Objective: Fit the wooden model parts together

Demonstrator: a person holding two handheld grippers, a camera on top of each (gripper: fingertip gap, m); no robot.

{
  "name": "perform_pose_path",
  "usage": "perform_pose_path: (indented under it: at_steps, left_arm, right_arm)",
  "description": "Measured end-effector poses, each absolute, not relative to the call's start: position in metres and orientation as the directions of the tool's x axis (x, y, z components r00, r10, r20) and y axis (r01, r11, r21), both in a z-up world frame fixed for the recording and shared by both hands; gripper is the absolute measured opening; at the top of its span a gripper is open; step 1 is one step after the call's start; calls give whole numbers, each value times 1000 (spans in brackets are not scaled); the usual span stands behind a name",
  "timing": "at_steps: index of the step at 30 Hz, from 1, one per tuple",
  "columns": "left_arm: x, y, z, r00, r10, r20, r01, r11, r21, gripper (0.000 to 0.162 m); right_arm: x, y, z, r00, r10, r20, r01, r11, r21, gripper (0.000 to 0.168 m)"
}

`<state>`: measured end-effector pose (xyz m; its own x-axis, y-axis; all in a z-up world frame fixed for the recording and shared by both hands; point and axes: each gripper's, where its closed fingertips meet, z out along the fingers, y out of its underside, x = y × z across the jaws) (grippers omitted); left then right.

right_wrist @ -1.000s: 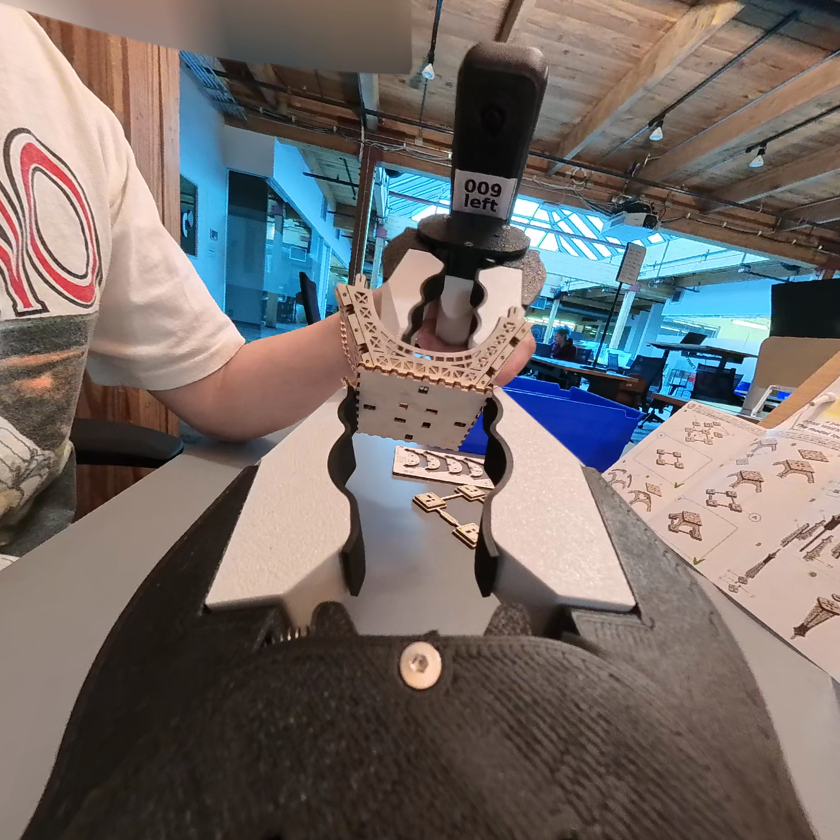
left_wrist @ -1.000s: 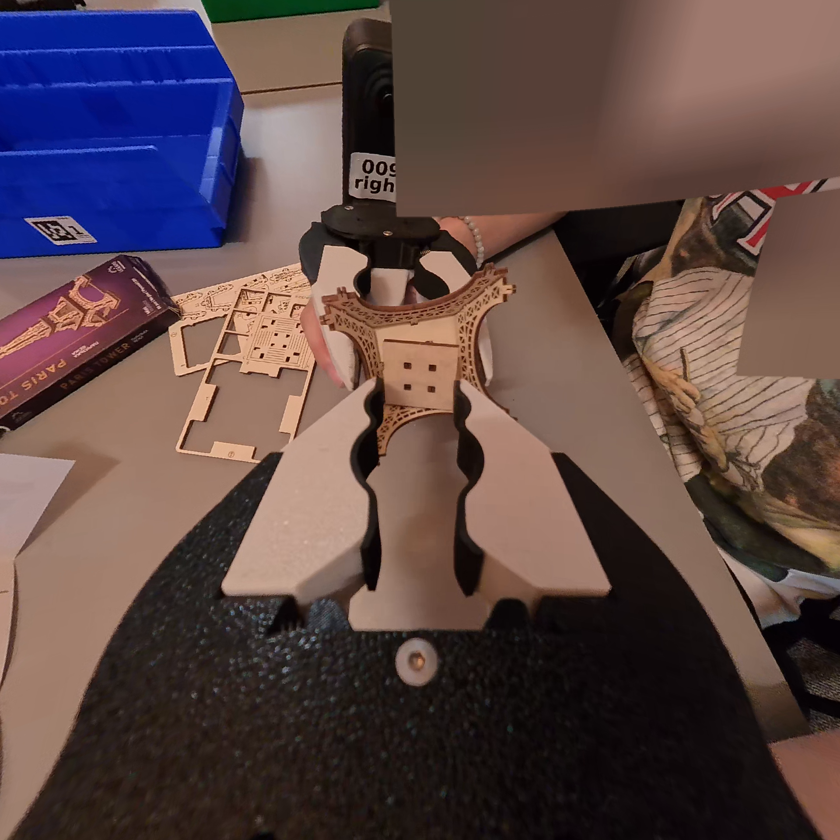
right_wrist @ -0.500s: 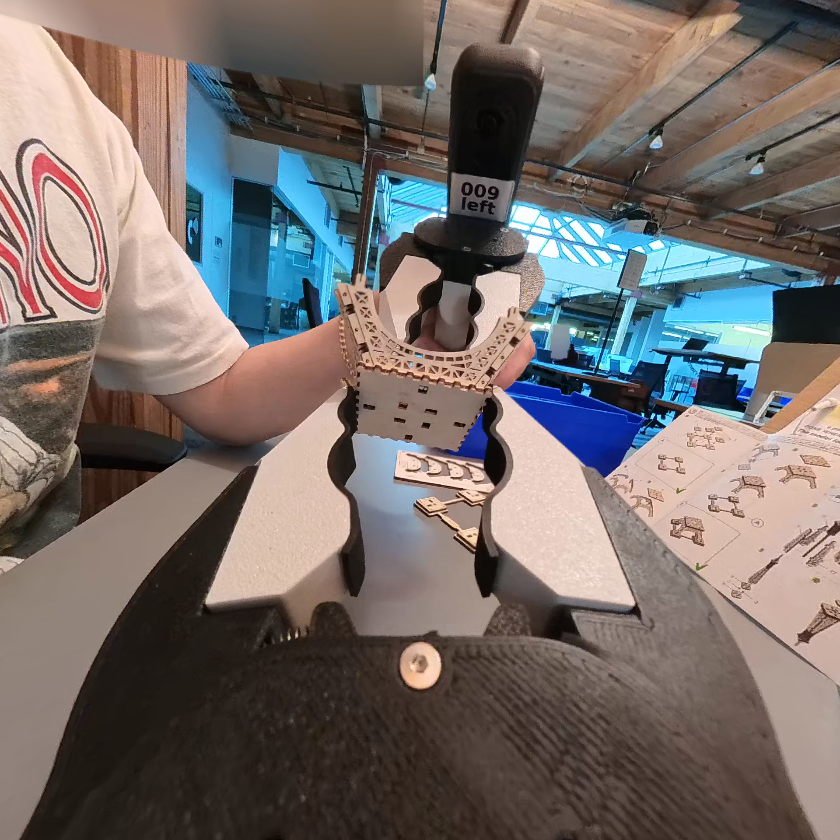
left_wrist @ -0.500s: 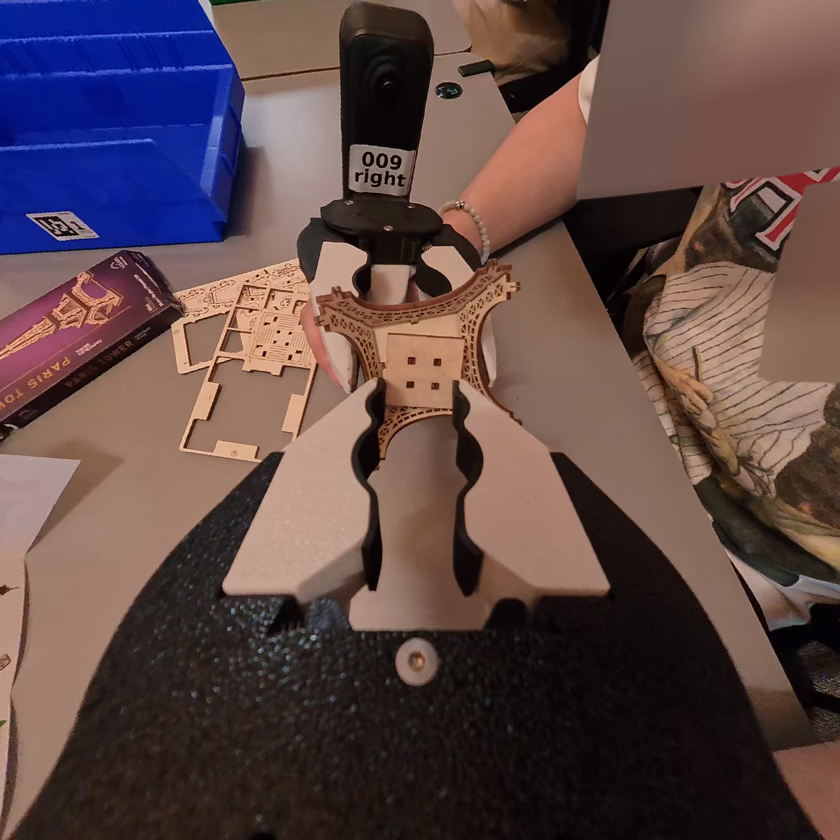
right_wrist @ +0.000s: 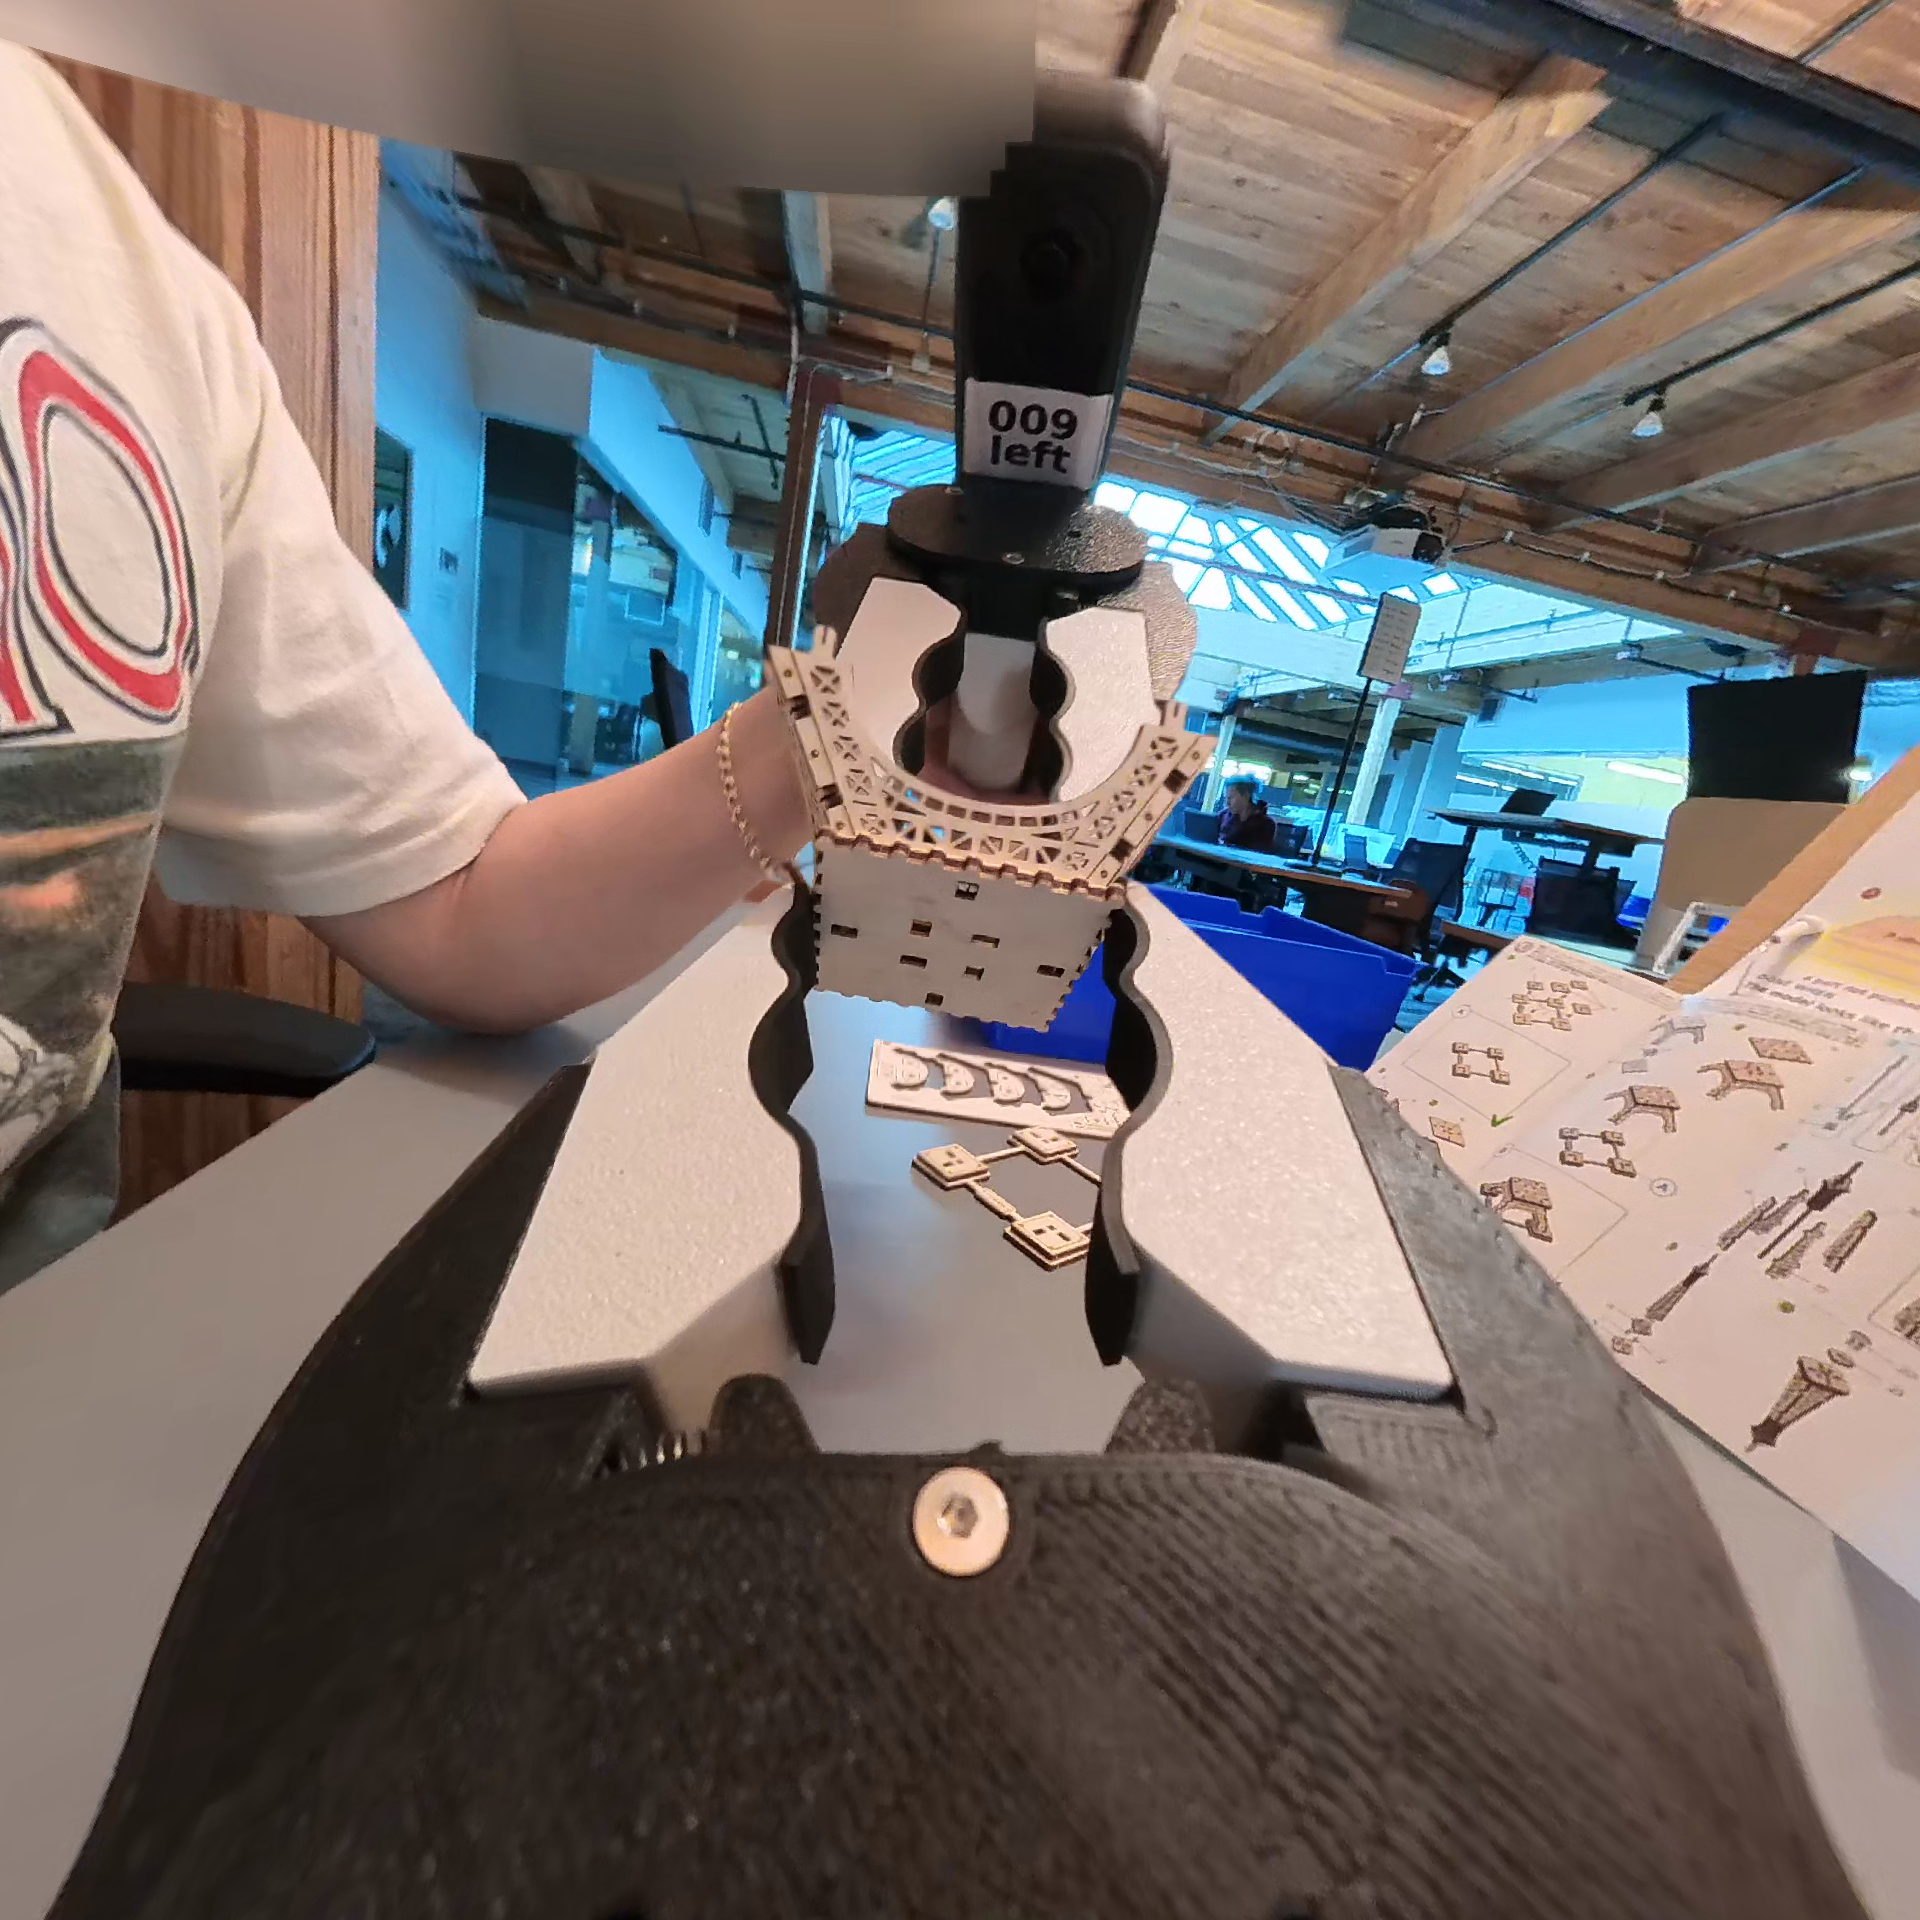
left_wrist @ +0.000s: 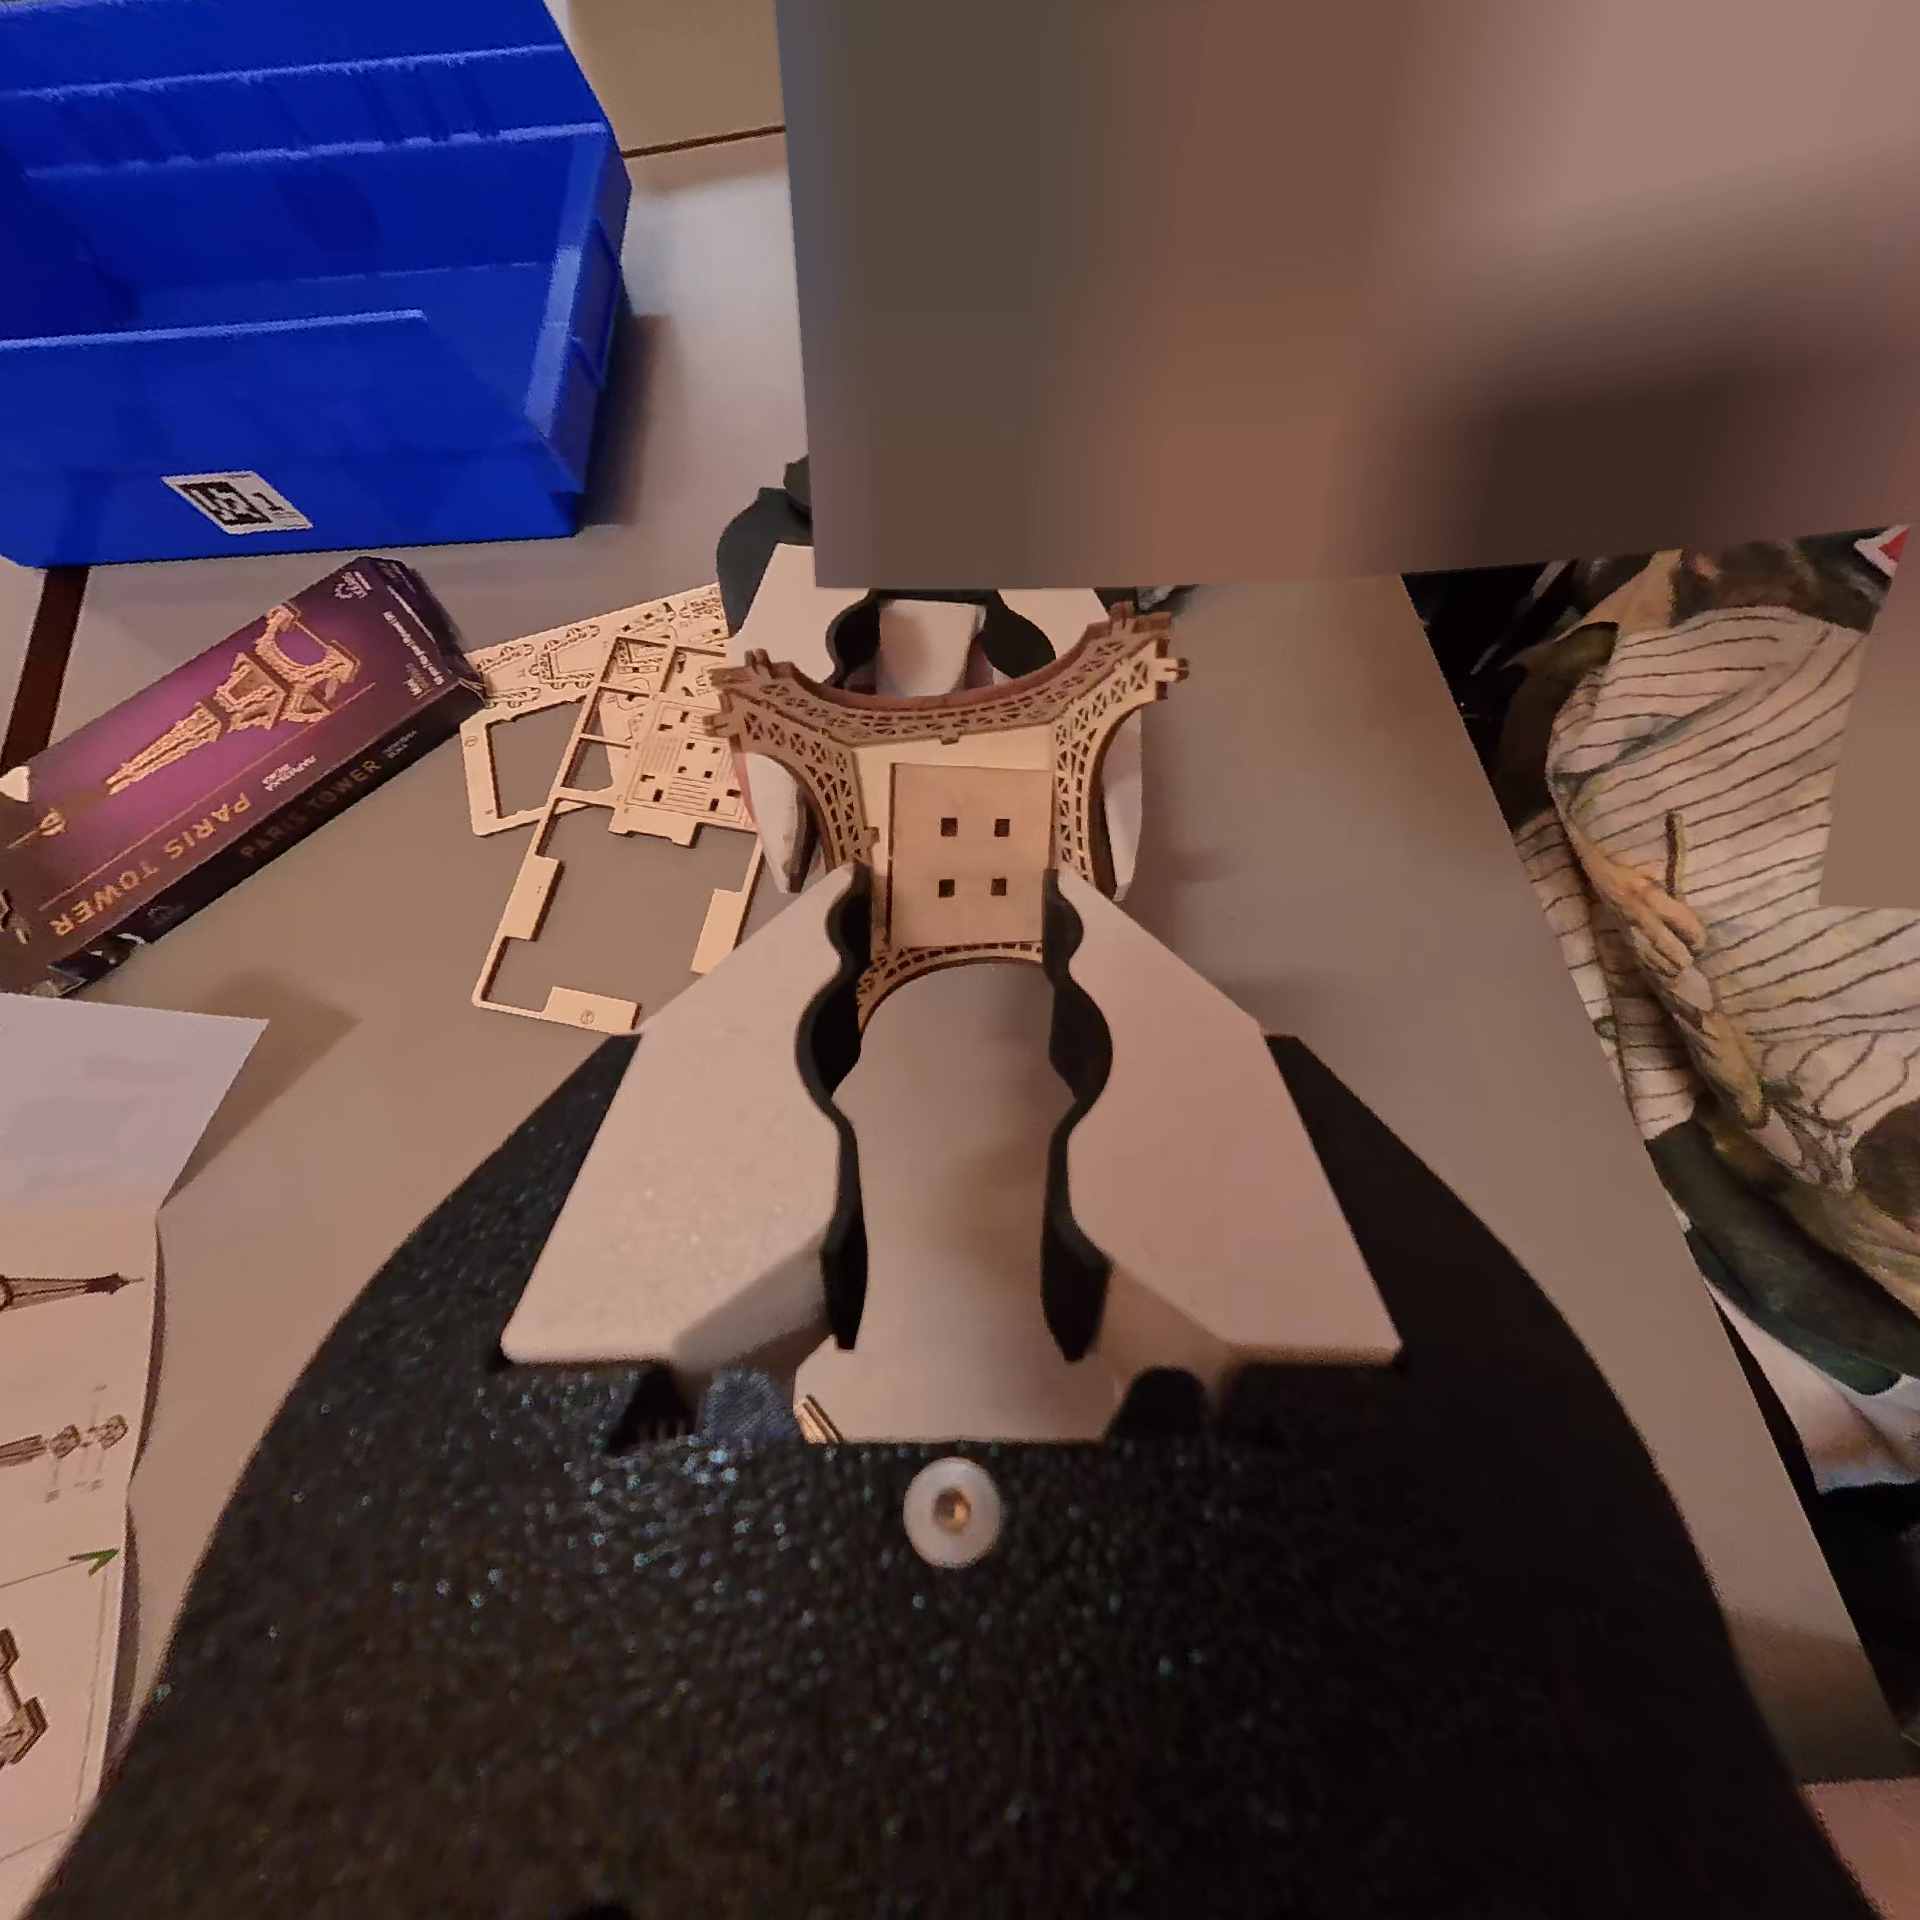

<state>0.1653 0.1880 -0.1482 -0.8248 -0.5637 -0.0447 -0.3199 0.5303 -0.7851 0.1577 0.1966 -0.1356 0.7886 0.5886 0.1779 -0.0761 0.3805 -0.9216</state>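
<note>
Between both fingertips: tower base [left_wrist: 961, 821] held off the tabletop [right_wrist: 312, 1195] | left hand-held gripper [left_wrist: 951, 914] and right hand-held gripper [right_wrist: 961, 935] each narrowed onto it | done: arched legs and platform joined | left: loose parts [right_wrist: 1013, 1179], sheet [left_wrist: 613, 800] | hidden: contact faces, right gripper body behind blur.

wooden model [left_wrist: 966, 831] between both tongs above table [left_wrist: 1299, 935], bin [left_wrist: 291, 312] behind box [left_wrist: 229, 748], part sheets [left_wrist: 603, 831] beside box

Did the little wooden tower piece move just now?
No. In the right wrist view, the wooden tower piece still hangs just above the arch strip.
</note>
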Motion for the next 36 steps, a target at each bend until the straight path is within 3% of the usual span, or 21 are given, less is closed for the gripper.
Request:
perform_pose_path:
  at_steps: [7,36]
  left_arm:
    - [167,189,-148,-820,-567,-75,-307,548,-778,34]
    - [175,188,-143,-798,-600,-63,-317,506,-802,29]
  right_arm:
    - [161,197,-134,791,595,142,-117,375,-920,54]
    - [164,200,-135,820,528,221,-10,398,-917,54]
